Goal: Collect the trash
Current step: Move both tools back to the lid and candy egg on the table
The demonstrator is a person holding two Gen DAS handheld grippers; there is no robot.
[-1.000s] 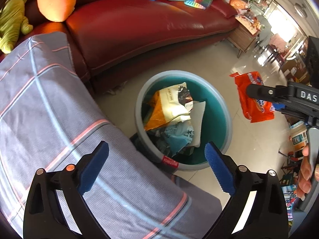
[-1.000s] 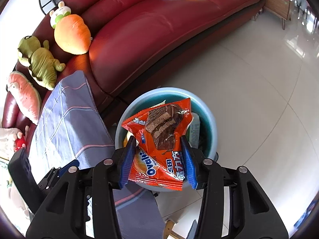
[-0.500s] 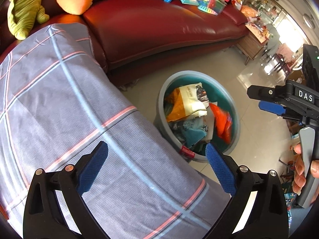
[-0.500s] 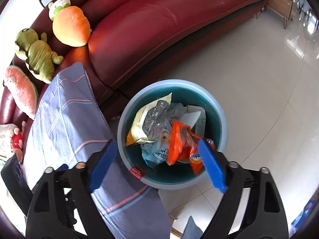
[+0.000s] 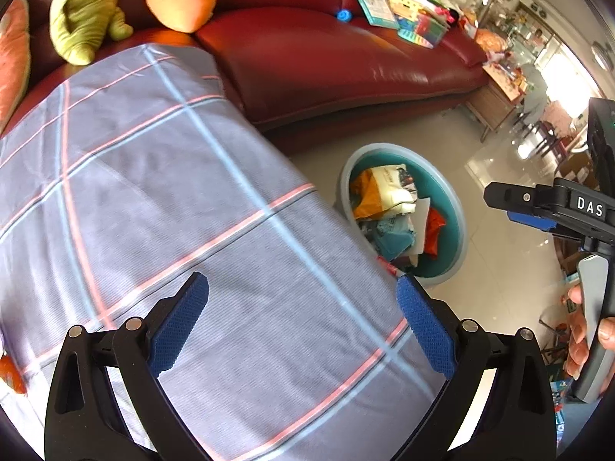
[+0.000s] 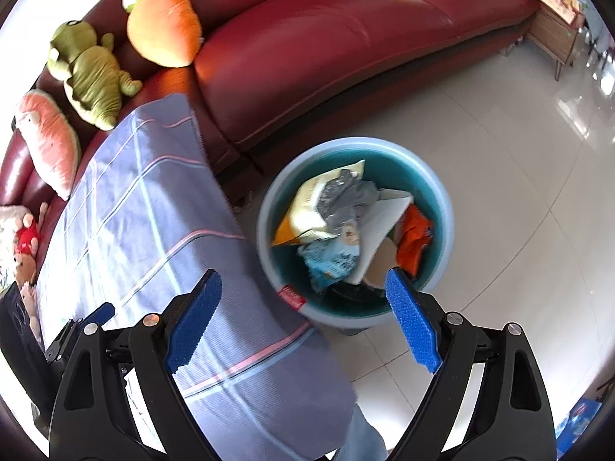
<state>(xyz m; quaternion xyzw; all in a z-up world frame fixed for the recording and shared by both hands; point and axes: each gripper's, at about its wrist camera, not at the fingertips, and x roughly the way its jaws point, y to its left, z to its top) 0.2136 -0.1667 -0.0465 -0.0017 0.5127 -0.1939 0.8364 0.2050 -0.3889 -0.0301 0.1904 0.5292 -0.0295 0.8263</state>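
A round teal bin (image 6: 446,226) (image 5: 459,223) stands on the tiled floor, holding several crumpled wrappers. An orange snack wrapper (image 6: 413,238) (image 5: 434,230) lies inside it at the right. My right gripper (image 6: 303,315) hovers open above the bin's near rim, nothing between its blue pads. My left gripper (image 5: 301,322) is open and empty over a grey checked cloth (image 5: 173,211) (image 6: 153,223). The right gripper's fingers (image 5: 534,211) show side-on at the right of the left wrist view, held by a hand (image 5: 580,338).
A dark red leather sofa (image 6: 326,46) curves behind the bin, with plush toys (image 6: 92,77) at its left end and books and toys (image 5: 407,15) further along. A wooden side table (image 6: 557,30) stands at the far right. Pale tiled floor (image 6: 519,192) spreads to the right.
My right gripper opened and the orange wrapper dropped from it into the bin. Both grippers drifted left, so the bin has shifted right in both views and the cloth fills more of them.
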